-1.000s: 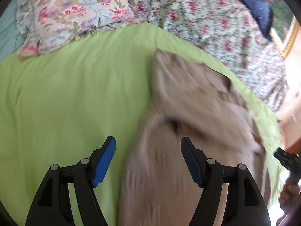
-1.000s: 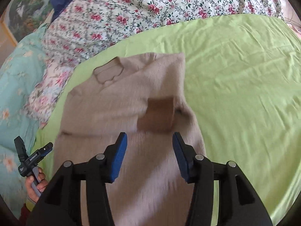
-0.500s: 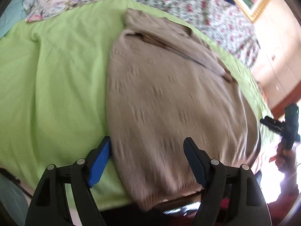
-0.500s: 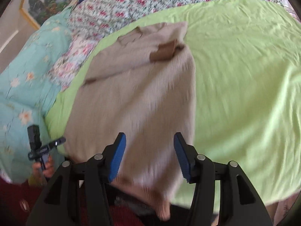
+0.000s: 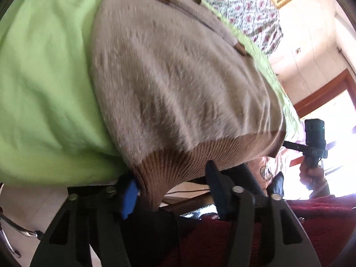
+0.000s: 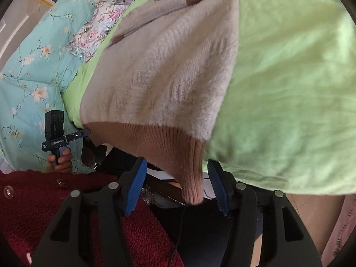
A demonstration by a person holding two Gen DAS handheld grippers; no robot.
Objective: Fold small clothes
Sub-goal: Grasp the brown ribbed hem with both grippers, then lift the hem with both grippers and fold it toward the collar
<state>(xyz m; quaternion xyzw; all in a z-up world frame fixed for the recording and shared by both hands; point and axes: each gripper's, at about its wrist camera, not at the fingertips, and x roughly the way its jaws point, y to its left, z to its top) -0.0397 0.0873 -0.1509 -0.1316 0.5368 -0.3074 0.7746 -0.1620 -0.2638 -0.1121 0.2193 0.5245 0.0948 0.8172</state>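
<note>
A beige knit sweater (image 5: 178, 77) lies on the green bedspread (image 5: 44, 77), its brown ribbed hem (image 5: 189, 158) hanging over the bed's near edge. My left gripper (image 5: 171, 191) is open, its jaws on either side of the hem's left corner. In the right wrist view the sweater (image 6: 173, 71) lies the same way, and its ribbed hem (image 6: 160, 140) droops down. My right gripper (image 6: 178, 184) is open around the hem's right corner (image 6: 193, 189). Neither gripper has closed on the cloth.
Floral pillows (image 5: 244, 4) and a turquoise quilt (image 6: 33, 66) lie at the head and side of the bed. The person's dark red garment (image 6: 33, 200) fills the lower frame. The other hand-held gripper shows in each view (image 5: 314, 142) (image 6: 55, 133).
Both grippers have moved back from over the sweater's body to the bed's near edge. They now sit level with the hanging hem, one at each corner. Both stay open.
</note>
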